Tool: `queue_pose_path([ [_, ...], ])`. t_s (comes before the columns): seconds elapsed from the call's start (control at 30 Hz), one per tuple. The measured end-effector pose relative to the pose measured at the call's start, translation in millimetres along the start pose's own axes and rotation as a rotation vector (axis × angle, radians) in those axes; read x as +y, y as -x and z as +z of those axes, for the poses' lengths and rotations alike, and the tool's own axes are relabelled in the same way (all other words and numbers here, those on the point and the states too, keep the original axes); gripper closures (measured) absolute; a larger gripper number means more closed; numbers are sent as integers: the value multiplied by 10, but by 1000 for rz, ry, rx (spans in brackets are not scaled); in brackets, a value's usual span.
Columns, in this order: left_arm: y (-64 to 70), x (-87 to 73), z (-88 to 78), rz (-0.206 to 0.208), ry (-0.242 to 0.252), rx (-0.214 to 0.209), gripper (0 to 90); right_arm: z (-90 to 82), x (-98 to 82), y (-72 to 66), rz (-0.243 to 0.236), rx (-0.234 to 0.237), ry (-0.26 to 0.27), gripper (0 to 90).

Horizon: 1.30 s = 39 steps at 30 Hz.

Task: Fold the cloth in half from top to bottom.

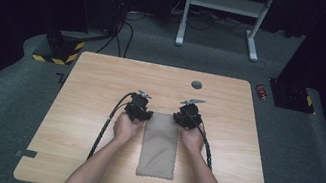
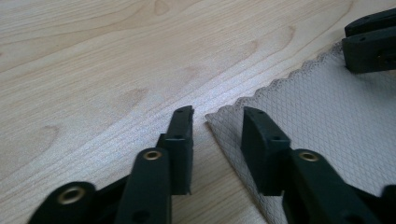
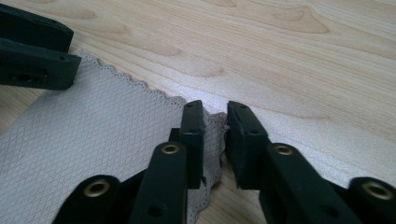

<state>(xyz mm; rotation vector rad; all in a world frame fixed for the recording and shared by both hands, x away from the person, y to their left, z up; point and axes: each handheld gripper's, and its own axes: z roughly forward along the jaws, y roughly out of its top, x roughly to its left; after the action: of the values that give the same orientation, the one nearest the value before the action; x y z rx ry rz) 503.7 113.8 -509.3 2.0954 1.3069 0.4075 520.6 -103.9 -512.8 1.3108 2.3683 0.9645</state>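
The thin beige cloth (image 1: pixel 159 144) lies flat mid-table (image 1: pixel 101 85); it looks light and limp, best taken at its far corners. The left hand-held gripper (image 2: pixel 217 122) straddles one corner, not yet pinching; the right hand-held gripper (image 3: pixel 215 122) has bunched the other corner between its pads

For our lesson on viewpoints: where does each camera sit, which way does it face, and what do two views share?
High view: above the person's side, looking forward and down at the table; forearms, both hands.
Left gripper view: rides the left gripper, facing the cloth corner.
Right gripper view: rides the right gripper, jaws pinching the other corner.
Shared: the cloth's scalloped edge.
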Motion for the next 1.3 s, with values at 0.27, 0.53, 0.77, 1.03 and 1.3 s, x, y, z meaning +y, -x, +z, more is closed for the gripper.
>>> queue_pose_path([
  [0.27,-26,29,16,-8,-15,-41,848,-6,-4,10,-16,7,-6,882],
  [0.53,-40,60,25,-9,-31,-66,899,-73,-3,36,-22,28,2,892],
  [0.77,-55,117,-45,-7,4,-76,900,-157,23,38,-27,32,34,894],
  [1.03,-67,218,-108,-7,36,-94,900,-239,49,91,-5,37,65,897],
  [1.3,-80,309,-137,-12,62,-99,900,-273,66,153,21,41,86,898],
])
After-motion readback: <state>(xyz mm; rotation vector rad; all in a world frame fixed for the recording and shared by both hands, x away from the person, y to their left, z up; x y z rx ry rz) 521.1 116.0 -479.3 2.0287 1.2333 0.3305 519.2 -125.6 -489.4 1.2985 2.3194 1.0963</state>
